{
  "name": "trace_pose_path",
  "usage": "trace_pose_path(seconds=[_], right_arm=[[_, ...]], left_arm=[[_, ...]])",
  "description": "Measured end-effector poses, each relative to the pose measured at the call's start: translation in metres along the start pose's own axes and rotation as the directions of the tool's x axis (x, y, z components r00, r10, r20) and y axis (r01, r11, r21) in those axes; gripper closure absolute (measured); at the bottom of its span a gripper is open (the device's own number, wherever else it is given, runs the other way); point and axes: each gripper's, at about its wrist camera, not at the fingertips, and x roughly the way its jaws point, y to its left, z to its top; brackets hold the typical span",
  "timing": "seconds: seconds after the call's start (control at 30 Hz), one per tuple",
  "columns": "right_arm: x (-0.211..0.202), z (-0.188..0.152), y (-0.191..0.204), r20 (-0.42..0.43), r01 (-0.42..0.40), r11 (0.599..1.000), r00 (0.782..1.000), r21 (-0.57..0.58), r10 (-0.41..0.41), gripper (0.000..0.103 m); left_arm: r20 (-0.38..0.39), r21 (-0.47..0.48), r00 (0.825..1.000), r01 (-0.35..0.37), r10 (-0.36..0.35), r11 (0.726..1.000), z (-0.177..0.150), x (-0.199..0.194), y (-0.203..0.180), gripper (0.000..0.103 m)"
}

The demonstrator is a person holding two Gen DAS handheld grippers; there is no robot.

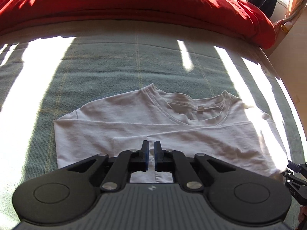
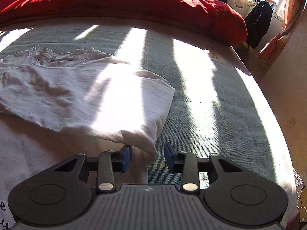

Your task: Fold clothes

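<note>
The white cotton T-shirt (image 1: 157, 126) lies on the grey-green checked bedspread (image 1: 107, 65), sleeves and sides already turned in, collar away from the grippers; judging by that, what's left is bringing the near hem up toward the neck. The left gripper (image 1: 151, 154) sits over the near middle, jaws nearly together, whether pinching cloth I cannot tell. The right gripper (image 2: 147, 156) straddles the shirt's right near corner, jaws apart, not pressing

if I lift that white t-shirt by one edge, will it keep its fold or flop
Probably flops: the white t-shirt is thin, wrinkled cloth whose layers already sag. Likely light. It may drag on the textured green bedspread rather than slide.
</note>
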Motion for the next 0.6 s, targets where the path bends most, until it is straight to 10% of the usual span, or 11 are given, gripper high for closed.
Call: trace_pose_path(seconds=[0.2,0.37,0.6], right_arm=[[-0.009,-0.007,-0.008,-0.005,-0.044,0.999,0.999,-0.004,0.044,0.090],[-0.012,-0.015,-0.017,-0.040,-0.099,0.992,0.994,0.075,0.102,0.090],[-0.030,-0.027,-0.032,-0.022,-0.176,0.973,0.983,0.149,0.181,0.090]], left_arm=[[-0.033,0.179,0.979,0.202,-0.200,0.963,0.016,0.018,-0.102,0.099],[-0.166,0.298,0.914,0.404,-0.369,0.865,0.009,0.057,-0.196,0.095],[-0.276,0.367,0.910,0.398,-0.310,0.841,-0.017,0.114,-0.249,0.094]])
